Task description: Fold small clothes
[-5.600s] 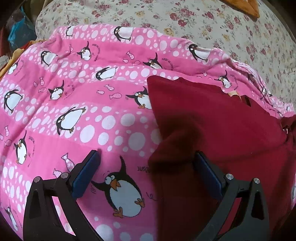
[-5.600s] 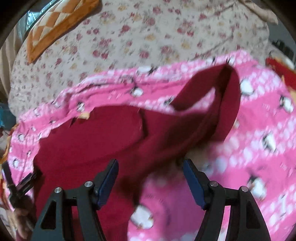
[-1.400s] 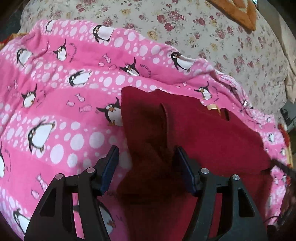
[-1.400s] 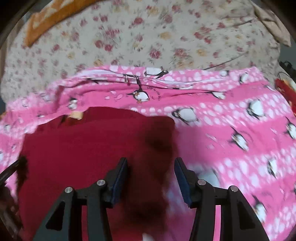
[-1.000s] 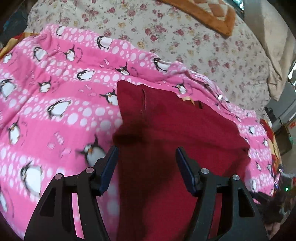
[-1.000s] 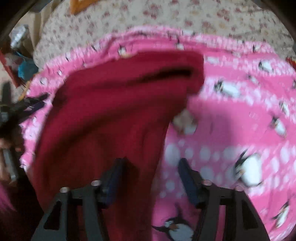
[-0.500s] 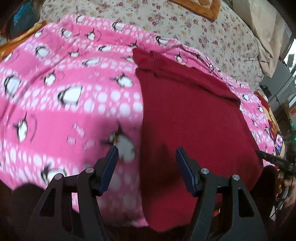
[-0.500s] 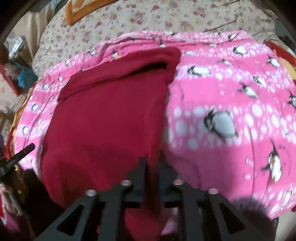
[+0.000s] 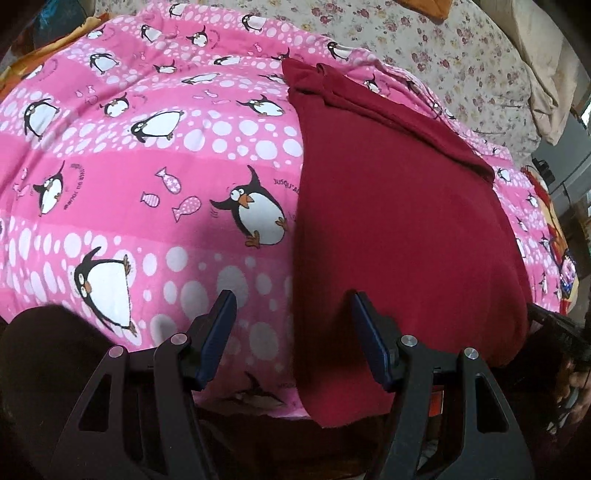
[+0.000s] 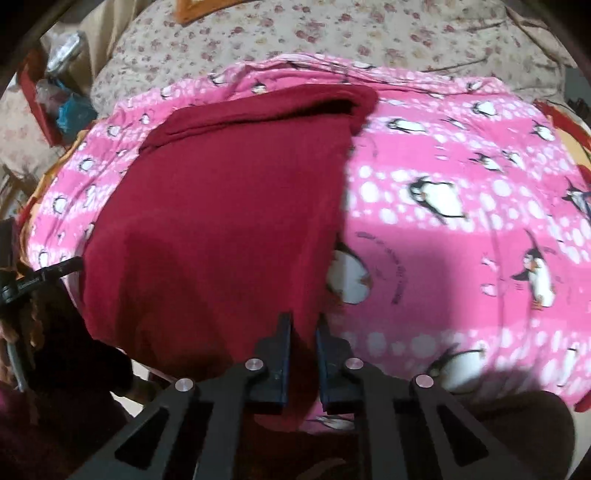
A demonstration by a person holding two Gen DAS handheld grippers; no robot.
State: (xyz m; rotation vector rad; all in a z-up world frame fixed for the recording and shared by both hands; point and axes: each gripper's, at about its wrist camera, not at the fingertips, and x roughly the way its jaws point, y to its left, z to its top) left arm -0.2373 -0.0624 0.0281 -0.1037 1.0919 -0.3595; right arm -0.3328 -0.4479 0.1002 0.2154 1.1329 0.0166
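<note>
Dark red garment [image 9: 402, 229] lies spread flat on the pink penguin blanket [image 9: 155, 177], which covers the bed. Its near hem hangs over the blanket's front edge; at the far end there's a bunched, folded-over band of cloth w/ a dark open slot, clearest in the right wrist view [image 10: 229, 206]. In the left wrist view the garment sits right of centre, its left edge running straight down toward the left tool.

Right tool [image 10: 303, 354]: jaws have just been closing & are now nearly pressed together, pinching the garment's near right edge. A strip of red cloth shows betw. the two pads and drops below them.

Left tool [image 9: 291, 339]: jaws spread. The garment's near left edge lies betw. the blue pads, closer to the right one, but the pads don't press on it; pink blanket shows in the rest of the gap. Whether the cloth touches the right pad can't be told.

Beyond the blanket: a floral bedsheet [image 9: 443, 51] w/ small red roses over the far part of the bed, an orange cushion corner [image 9: 424, 5] at the top edge, and a beige pillow [image 9: 543, 74] at upper right. In the right wrist view a blue plastic bag [image 10: 74, 110] sits off the bed's far left side. Each tool shows as a dark shape at the other view's near edge.
</note>
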